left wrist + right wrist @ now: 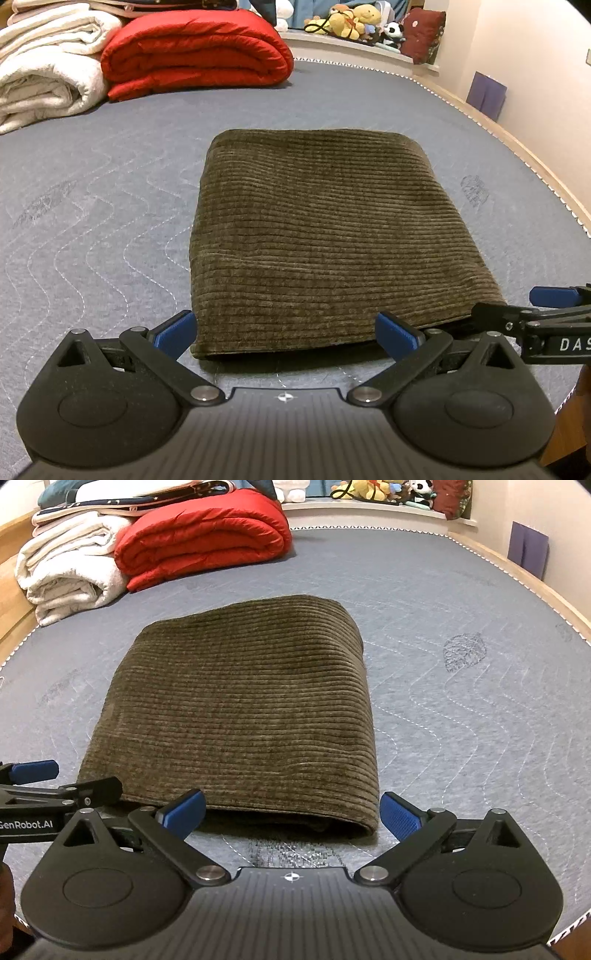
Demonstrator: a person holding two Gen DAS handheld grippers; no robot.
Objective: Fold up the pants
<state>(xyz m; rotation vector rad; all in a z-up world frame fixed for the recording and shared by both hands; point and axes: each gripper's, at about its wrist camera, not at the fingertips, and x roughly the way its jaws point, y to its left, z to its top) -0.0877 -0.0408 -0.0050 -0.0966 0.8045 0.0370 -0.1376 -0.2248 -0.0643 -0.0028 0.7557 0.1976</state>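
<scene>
The olive-brown corduroy pants (306,236) lie folded into a flat rectangular stack on the grey quilted mattress (92,192); they also show in the right wrist view (240,709). My left gripper (286,334) is open and empty, its blue pads just in front of the stack's near edge, toward its left half. My right gripper (291,814) is open and empty at the near edge, toward the right corner. Each gripper shows in the other's view: the right gripper (546,310) and the left gripper (48,782).
A rolled red quilt (195,55) and folded white blankets (44,70) lie at the mattress's far left. Stuffed toys (354,20) sit on a ledge behind. A wooden bed frame (524,151) and a wall run along the right.
</scene>
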